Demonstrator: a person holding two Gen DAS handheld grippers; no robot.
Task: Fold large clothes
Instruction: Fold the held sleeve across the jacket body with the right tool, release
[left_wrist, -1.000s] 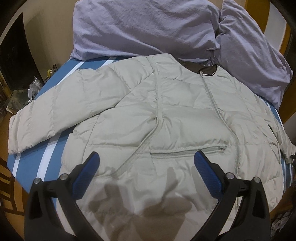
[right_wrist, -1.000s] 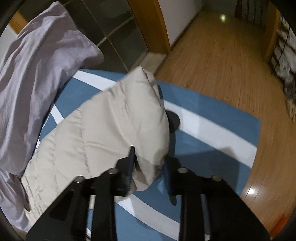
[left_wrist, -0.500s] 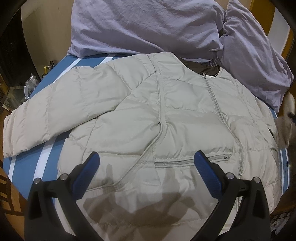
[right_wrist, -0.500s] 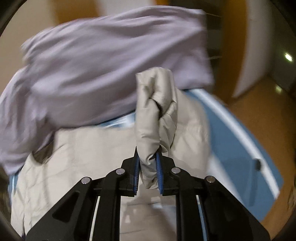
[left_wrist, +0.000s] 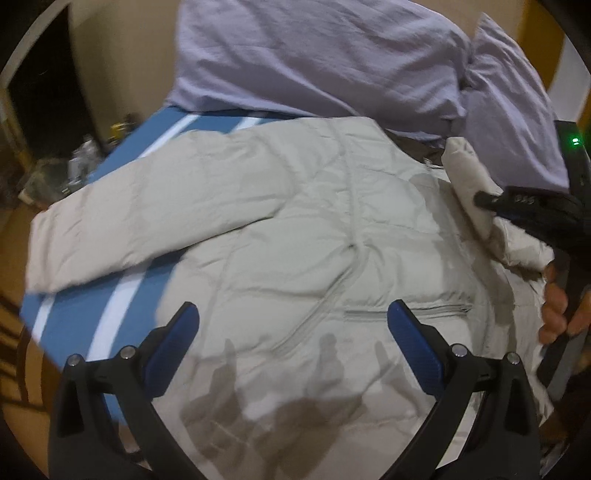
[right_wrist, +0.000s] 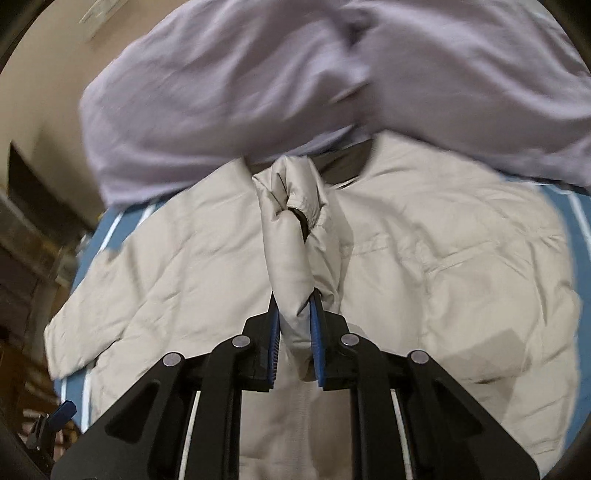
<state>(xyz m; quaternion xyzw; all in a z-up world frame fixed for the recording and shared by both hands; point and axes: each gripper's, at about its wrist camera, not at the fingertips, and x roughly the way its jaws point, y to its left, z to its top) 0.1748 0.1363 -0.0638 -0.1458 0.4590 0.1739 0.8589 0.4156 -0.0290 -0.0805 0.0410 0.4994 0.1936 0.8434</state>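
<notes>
A pale quilted jacket (left_wrist: 295, 229) is lying front-up across a bed with a blue-and-white striped cover (left_wrist: 110, 306), its collar toward the head of the bed, where two lilac pillows (left_wrist: 314, 51) are resting. The right claw (right_wrist: 295, 325) is pinching the cuff end of the jacket's sleeve (right_wrist: 291, 236) between nearly closed jaws, which have just been closing on it, and is holding it lifted above the jacket's chest. The left claw (left_wrist: 291, 332) is hovering with its jaws spread wide and empty over the jacket's hem near the foot edge. The other sleeve (left_wrist: 122, 229) is lying stretched toward the bed's side edge.
</notes>
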